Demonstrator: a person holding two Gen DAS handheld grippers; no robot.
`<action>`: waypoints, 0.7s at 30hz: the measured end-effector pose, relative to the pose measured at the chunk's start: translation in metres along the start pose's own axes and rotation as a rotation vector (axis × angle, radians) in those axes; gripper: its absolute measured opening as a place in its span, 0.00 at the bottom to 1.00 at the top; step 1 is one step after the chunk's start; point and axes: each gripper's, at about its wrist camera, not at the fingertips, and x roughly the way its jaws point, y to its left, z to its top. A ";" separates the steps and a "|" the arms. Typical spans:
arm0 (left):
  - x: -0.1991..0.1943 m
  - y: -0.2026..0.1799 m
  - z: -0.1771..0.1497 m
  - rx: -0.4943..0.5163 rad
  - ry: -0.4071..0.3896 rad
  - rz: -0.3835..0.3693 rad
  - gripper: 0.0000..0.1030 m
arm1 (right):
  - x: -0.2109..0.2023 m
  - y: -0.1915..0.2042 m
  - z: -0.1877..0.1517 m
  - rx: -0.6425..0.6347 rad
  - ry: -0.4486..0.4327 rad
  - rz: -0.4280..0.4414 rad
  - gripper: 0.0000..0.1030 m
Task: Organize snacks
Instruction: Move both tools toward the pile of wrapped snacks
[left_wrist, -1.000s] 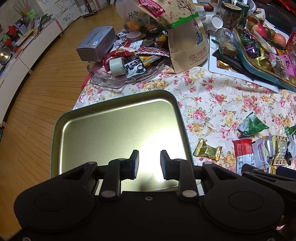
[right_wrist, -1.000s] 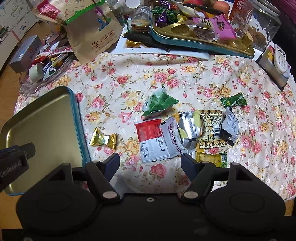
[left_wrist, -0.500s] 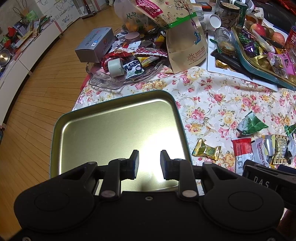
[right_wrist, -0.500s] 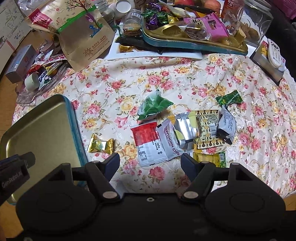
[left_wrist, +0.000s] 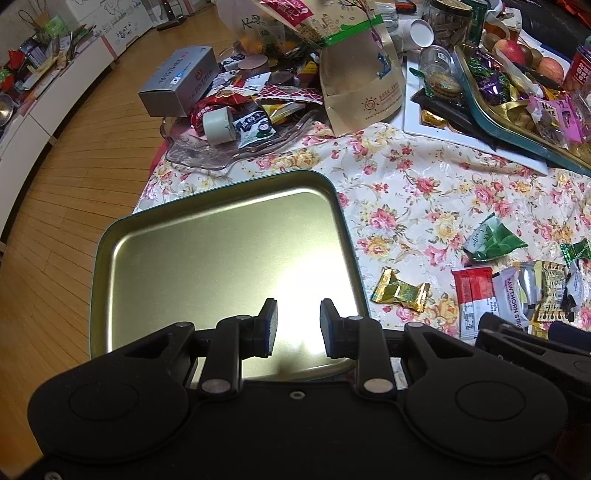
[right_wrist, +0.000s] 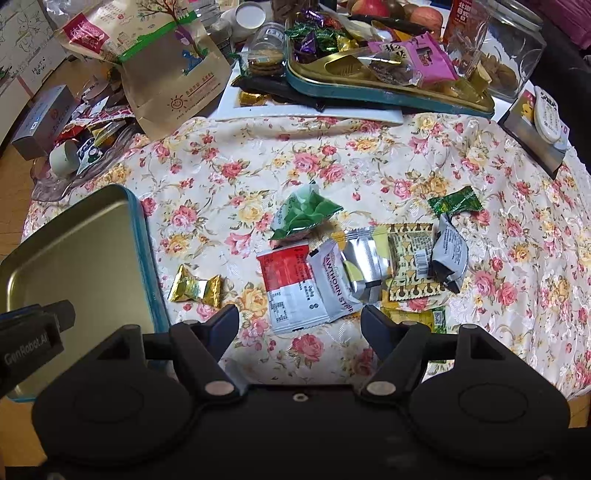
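Note:
An empty gold metal tray (left_wrist: 207, 251) with a teal rim lies at the table's near left corner; it also shows in the right wrist view (right_wrist: 74, 251). My left gripper (left_wrist: 295, 323) hovers over the tray's near edge, jaws slightly apart, holding nothing. Loose snack packets lie on the floral cloth: a gold candy (right_wrist: 194, 287), a red and white packet (right_wrist: 291, 288), a green packet (right_wrist: 304, 214), a silver packet (right_wrist: 364, 264) and others. My right gripper (right_wrist: 299, 325) is wide open just in front of the red and white packet.
A second teal tray (right_wrist: 388, 98) full of sweets stands at the back. A paper snack bag (right_wrist: 177, 74), a glass dish (left_wrist: 207, 147) of wrappers, a grey box (left_wrist: 177, 81) and a glass jar (right_wrist: 495, 51) crowd the far side. The floor drops off left.
Both grippers have pulled back slightly toward me and lifted; the snacks look a little farther off. Nothing was grasped or moved.

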 end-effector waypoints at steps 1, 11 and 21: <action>0.000 -0.002 0.000 0.004 0.003 -0.004 0.35 | -0.001 -0.003 0.001 -0.006 -0.017 -0.001 0.74; 0.008 -0.038 -0.007 0.077 0.085 -0.084 0.35 | 0.015 -0.094 0.012 0.190 -0.004 -0.018 0.74; 0.009 -0.072 -0.011 0.131 0.139 -0.129 0.35 | 0.059 -0.157 -0.006 0.338 0.101 -0.085 0.74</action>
